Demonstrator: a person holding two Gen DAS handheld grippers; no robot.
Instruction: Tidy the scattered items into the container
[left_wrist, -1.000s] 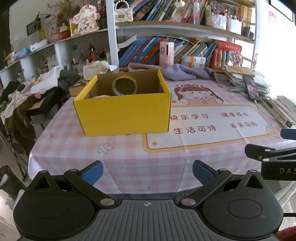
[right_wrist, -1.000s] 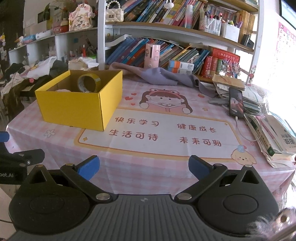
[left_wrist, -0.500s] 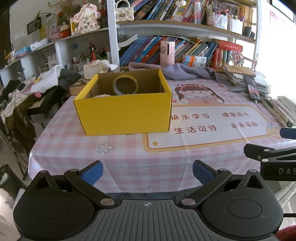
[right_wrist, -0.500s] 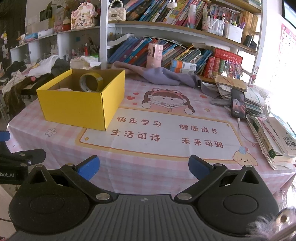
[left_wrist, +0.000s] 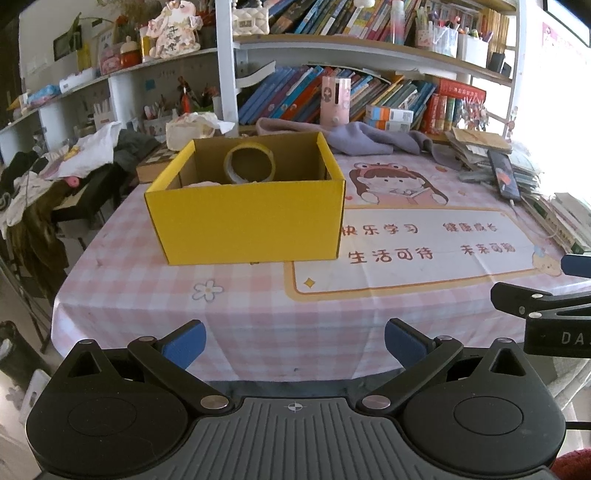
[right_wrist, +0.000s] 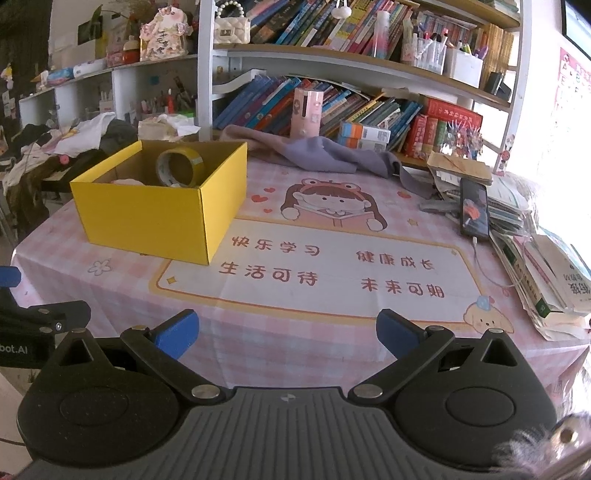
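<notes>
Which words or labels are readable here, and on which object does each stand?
"快乐学习", "健康成长", "生活可待", "未来可期": tablecloth.
"bot.AI": left tongs, cut by the edge.
"DA": right tongs, cut by the edge.
Book spines: too small to read.

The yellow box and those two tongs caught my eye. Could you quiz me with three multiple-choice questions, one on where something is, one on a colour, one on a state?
1. Where is the roll of tape?
A. On the tablecloth beside the box
B. Inside the yellow box
C. On the bookshelf

2. What colour are the pads on the tips of the left tongs?
A. Blue
B. Red
C. Green

3. How do the right tongs stand?
A. Shut on the phone
B. Shut on the tape
C. Open and holding nothing

Answers:
1 B, the roll leans up against the box's inner wall.
2 A, both pads show blue.
3 C, a wide gap lies between the tips and only tablecloth shows through it.
</notes>
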